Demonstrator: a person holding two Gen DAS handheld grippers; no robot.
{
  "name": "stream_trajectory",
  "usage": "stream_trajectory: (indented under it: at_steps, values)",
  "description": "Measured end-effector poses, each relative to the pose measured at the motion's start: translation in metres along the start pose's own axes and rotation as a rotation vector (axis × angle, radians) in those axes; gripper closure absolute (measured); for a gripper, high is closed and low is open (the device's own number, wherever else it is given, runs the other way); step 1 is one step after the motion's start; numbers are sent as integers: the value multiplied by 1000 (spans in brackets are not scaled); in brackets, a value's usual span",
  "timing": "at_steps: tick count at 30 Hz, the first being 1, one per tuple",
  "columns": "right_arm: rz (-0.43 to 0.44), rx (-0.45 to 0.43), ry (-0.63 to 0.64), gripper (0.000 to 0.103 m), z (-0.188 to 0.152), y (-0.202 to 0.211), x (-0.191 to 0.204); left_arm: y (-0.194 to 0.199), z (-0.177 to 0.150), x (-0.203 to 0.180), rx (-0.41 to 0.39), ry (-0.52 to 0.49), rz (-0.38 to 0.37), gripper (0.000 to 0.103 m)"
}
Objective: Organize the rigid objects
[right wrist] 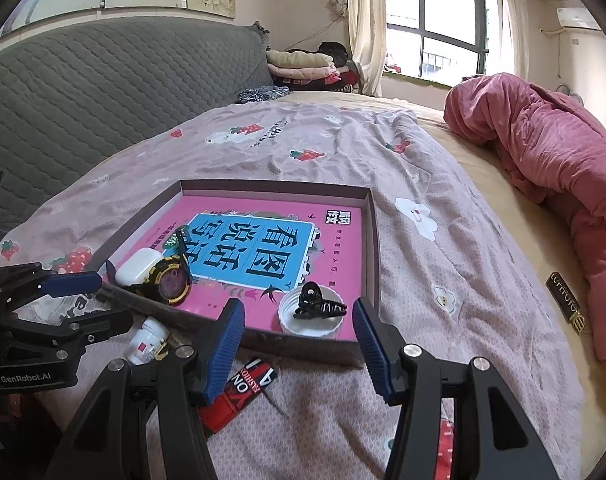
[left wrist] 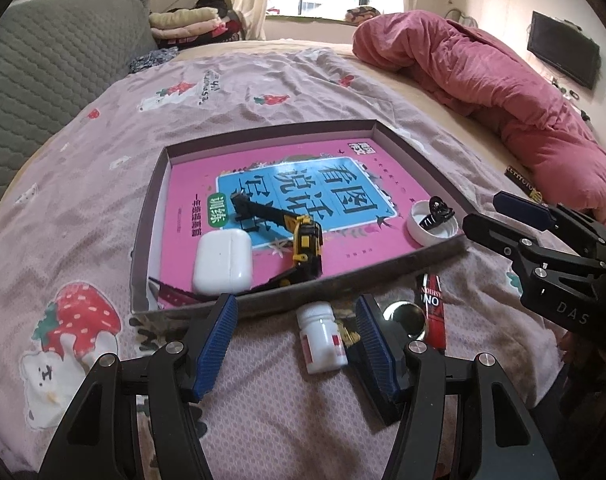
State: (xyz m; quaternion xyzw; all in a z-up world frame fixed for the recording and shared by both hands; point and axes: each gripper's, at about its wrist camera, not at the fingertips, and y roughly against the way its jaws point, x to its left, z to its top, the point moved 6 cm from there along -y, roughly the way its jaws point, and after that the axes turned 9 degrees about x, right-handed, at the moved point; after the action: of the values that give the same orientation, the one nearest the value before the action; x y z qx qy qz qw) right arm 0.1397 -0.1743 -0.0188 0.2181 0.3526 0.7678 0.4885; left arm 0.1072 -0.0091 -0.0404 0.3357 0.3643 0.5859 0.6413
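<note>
Claws: our left claw gaped around a white bottle on the bed; our right claw gaped empty before the tray.

Left gripper and right gripper: jaws spread, empty.

Rumpled pink quilt, wall television.
</note>
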Motion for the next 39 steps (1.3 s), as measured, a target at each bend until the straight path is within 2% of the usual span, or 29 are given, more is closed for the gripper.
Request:
stream_trajectory:
  at_steps: [13,24,31,35,39]
  values:
    - [16,19,18,47,-10,11,12,12,-17,-7,11,-11,15,40]
    - [25,48,46,47,-20,19,22,17,-31,-23,32,-62,6,40]
    - [19,60,33,47,-25,25,18,11,-41,-32,81,-62,-33,40]
    - [16,64,12,47,-26,27,13,9,-46,-36,99,-66,-30,40]
    - [13,62,8,47,-26,28,11,3,-48,-36,124,-28,-29,40]
